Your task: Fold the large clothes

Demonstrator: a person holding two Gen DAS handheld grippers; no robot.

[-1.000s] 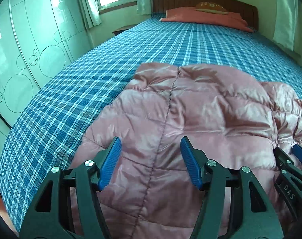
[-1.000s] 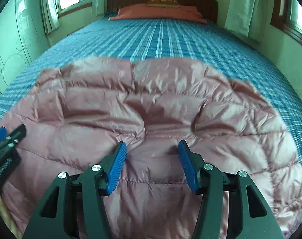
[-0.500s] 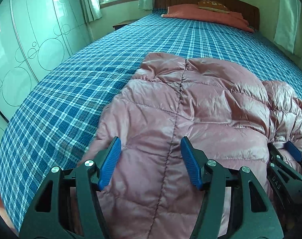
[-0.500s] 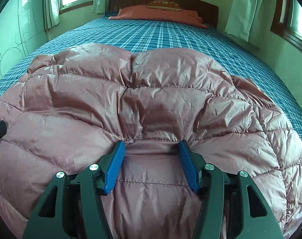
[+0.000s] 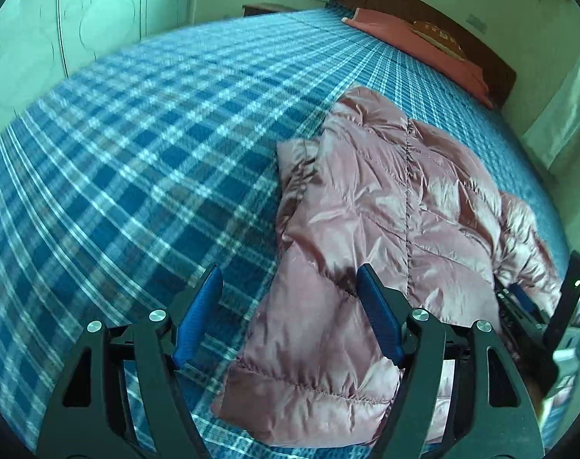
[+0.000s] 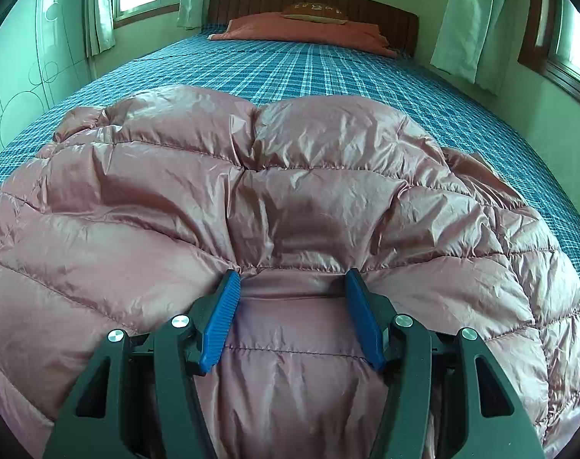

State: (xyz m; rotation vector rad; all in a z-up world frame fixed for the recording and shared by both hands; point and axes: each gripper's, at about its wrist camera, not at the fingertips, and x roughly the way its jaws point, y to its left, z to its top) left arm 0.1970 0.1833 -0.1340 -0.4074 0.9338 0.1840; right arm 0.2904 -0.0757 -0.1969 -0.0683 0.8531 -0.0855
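Note:
A shiny pink quilted down jacket (image 5: 385, 199) lies folded on the blue plaid bed (image 5: 137, 160). My left gripper (image 5: 288, 271) hovers over the jacket's left edge. Its jaws are opening; one pad is above the bedspread, the other above the jacket, and neither presses on it. In the right wrist view the jacket (image 6: 290, 176) fills the foreground. My right gripper (image 6: 290, 271) is shut on a thick puffy fold of it, with the fabric puckered at both blue pads. One of its fingers (image 5: 517, 294) shows at the right edge of the left wrist view.
An orange-red pillow (image 6: 301, 30) and a brown cushion (image 6: 315, 11) lie against the wooden headboard (image 6: 389, 19). A pale green patterned wardrobe (image 5: 60, 38) stands left of the bed. Curtained windows (image 6: 470, 19) are on the right wall. Bare plaid bedspread stretches left of and beyond the jacket.
My left gripper has swung left off the jacket's top to its left edge, rolled, and its jaws stand wider. In the right view the jacket has bulked up closer around the pads.

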